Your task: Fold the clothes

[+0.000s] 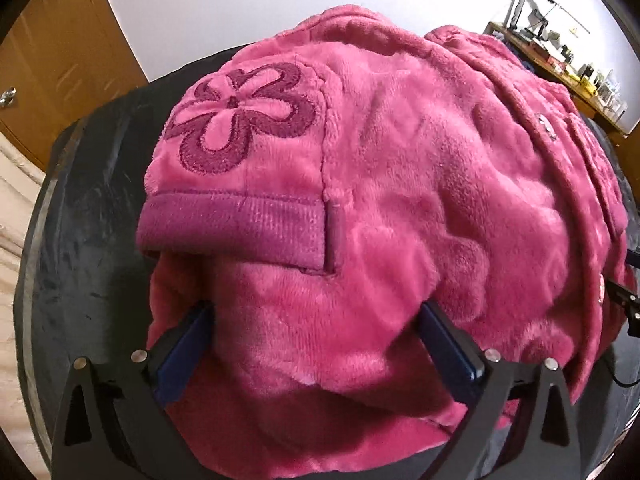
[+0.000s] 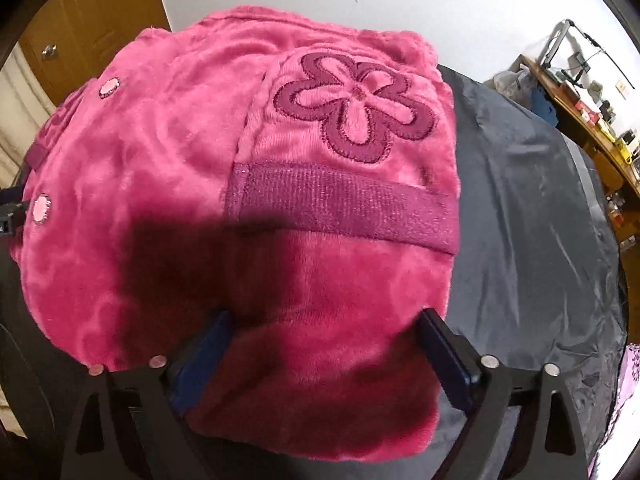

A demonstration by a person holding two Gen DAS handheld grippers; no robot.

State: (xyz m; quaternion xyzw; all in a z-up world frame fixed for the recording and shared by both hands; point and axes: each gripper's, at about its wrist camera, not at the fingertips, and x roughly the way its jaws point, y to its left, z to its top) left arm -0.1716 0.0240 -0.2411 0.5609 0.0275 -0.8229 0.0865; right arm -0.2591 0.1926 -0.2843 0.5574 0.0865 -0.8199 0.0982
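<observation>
A pink fleece jacket [image 1: 400,160] lies folded on a dark cloth-covered table [image 1: 80,220]. It has embroidered flower pockets [image 1: 240,116] with purple ribbed bands [image 1: 240,228] and round snaps [image 2: 40,208]. My left gripper [image 1: 316,312] points down over the jacket's near left part, jaws wide apart, fleece lying loosely between the blue pads [image 1: 184,348]. My right gripper [image 2: 327,316] stands open the same way over the jacket [image 2: 160,140] below the right flower pocket [image 2: 356,104]. Neither pair of pads squeezes the fabric.
Bare dark table cloth [image 2: 520,200] stretches to the right of the jacket. A wooden door [image 2: 92,20] stands at the back left and a cluttered desk [image 2: 580,108] at the back right. A purple patterned cloth [image 2: 628,368] shows at the right edge.
</observation>
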